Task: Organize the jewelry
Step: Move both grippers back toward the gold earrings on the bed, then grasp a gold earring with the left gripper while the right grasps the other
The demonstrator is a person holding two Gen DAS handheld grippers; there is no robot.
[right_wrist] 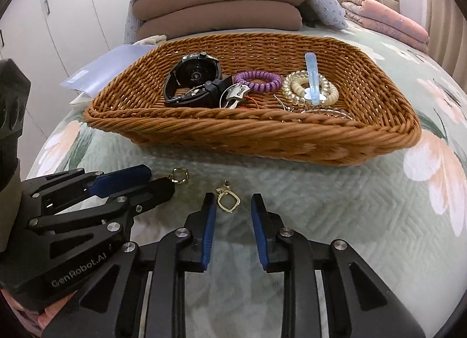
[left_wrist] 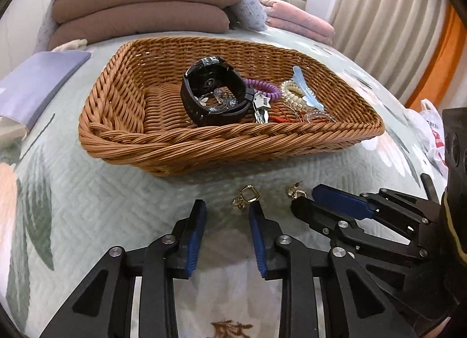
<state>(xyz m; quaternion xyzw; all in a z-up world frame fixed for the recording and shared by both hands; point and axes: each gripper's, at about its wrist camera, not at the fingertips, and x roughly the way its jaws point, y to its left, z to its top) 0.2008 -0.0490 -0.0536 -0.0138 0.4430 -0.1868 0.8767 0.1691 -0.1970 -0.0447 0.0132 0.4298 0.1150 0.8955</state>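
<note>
Both grippers hovered low over the quilted floral bedspread (right_wrist: 335,206), fingers parted and holding nothing. The right gripper (right_wrist: 230,206) had one small gold square-hoop earring (right_wrist: 228,200) just ahead between its fingertips; the left gripper (left_wrist: 226,211) faced its twin earring (left_wrist: 246,195). Pickup seemed underway; next would come a careful pinch on thin, slippery metal, then a drop into the brown woven wicker basket (left_wrist: 204,145).

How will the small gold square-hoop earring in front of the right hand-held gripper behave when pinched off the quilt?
The small gold square-hoop earring looks thin and light, so it will likely slip. It lies flat on the soft green quilt, so fingertips may dig into fabric. Its dangling post probably swings.
</note>
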